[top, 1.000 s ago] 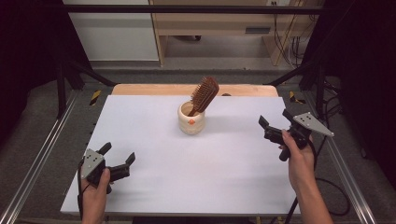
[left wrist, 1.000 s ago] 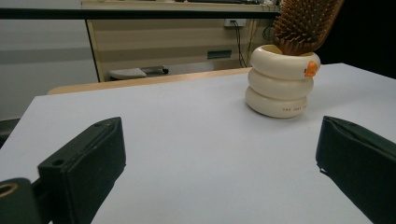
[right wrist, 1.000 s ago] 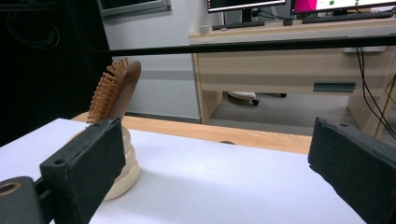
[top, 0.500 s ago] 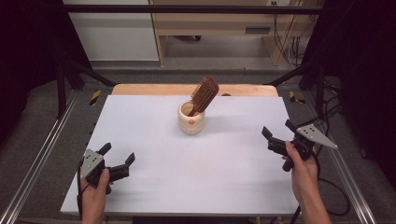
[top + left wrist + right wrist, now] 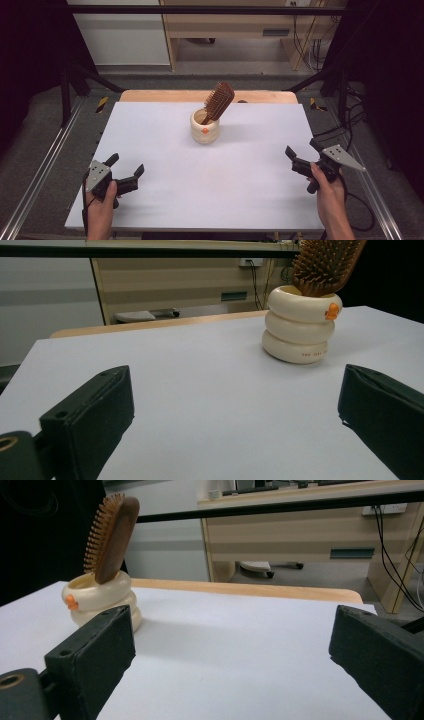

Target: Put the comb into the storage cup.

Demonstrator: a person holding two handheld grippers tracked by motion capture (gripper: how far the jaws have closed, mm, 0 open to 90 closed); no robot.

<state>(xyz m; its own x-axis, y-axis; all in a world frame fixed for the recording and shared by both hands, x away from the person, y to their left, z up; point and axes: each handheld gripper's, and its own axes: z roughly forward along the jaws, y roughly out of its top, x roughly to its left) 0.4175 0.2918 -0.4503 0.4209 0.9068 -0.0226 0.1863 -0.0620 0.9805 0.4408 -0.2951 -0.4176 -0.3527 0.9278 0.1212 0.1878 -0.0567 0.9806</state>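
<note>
1. Two objects stood together at the far middle of the desk [image 5: 165, 150]: a cream holder [image 5: 205, 127] and a wooden hairbrush [image 5: 219, 101] set inside it. The holder was glossy and shaped like three stacked rounded rings, with a small orange mark on its side. The desk top was a matt, pale, flat sheet with a wooden strip along its far edge.
2. The hairbrush had a dark brown, smooth, oval back and a face of close-set bristles. Its handle end sat down in the holder; its long axis ran steeply upward, the head tilted toward the far right in the high view.
3. The left hand-held gripper [image 5: 123, 168] rested near the near-left corner of the desk, its black, blocky jaws spread wide with nothing between them. The right hand-held gripper [image 5: 302, 155] stood at the right edge, jaws likewise wide and empty. Both lay well apart from the holder.
4. Compared with one second before, the right hand-held gripper had drawn back toward the near edge; the left hand-held gripper, holder and hairbrush had kept their places.
</note>
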